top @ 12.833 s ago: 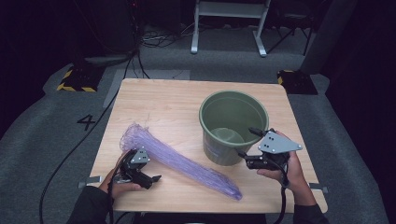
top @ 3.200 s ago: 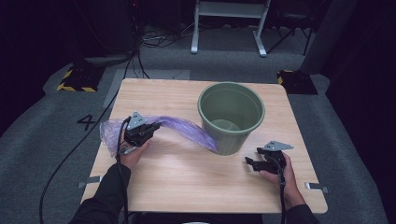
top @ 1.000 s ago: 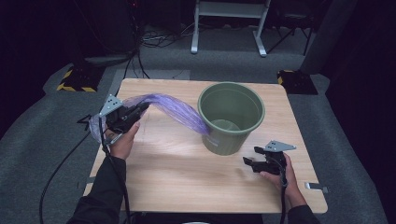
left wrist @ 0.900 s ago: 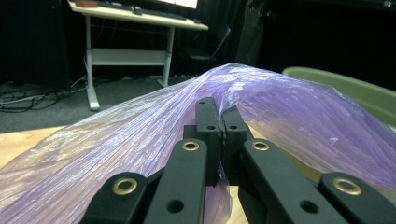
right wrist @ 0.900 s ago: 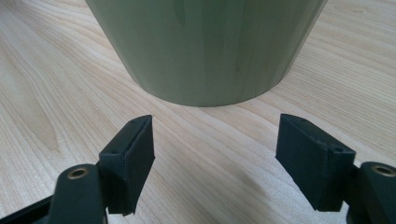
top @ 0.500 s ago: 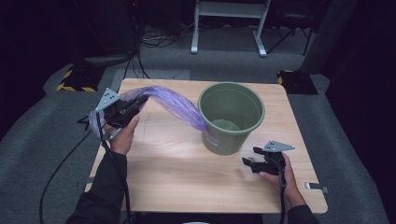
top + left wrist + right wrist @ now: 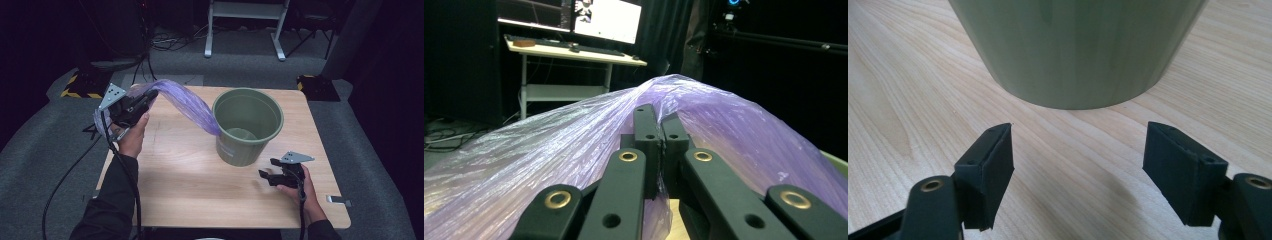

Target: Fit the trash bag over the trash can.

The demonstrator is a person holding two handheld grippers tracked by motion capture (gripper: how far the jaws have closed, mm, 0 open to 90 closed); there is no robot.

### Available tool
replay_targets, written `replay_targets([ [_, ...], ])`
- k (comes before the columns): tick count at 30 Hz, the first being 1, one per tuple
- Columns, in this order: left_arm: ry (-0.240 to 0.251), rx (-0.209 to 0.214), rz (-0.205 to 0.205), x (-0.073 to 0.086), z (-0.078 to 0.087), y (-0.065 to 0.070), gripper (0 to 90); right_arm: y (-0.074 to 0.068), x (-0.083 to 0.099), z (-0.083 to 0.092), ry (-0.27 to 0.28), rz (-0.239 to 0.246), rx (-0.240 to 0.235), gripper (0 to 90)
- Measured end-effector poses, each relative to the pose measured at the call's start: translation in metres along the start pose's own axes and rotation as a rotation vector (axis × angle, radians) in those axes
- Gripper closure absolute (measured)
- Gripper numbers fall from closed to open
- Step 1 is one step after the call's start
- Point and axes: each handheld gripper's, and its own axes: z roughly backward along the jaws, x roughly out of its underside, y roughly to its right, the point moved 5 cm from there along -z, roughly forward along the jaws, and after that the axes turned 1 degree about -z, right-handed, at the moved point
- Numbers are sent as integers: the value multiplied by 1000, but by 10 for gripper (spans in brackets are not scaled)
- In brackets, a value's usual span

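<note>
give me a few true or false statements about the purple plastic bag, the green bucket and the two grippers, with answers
1. The left gripper is shut on the thin purple plastic bag. True.
2. The round green plastic bucket lies tipped on its side. False: it stands upright on the pale wooden table.
3. The right gripper has open jaws with nothing between them. True.
4. The purple plastic bag is fully inside the bucket. False: it stretches from the left gripper down to the bucket's outer wall.
5. The right gripper grips the bucket's rim. False: it sits low by the bucket's base, apart from it.
</note>
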Motion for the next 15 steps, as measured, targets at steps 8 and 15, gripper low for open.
replay_targets([
  [8, 20, -2, -15, -15, 0, 3, 893, -3, 4, -6, -26, 9, -12, 281],
  [15, 10, 2, -36, -11, -9, 16, 893, -4, 4, -7, -28, 13, -13, 280],
])
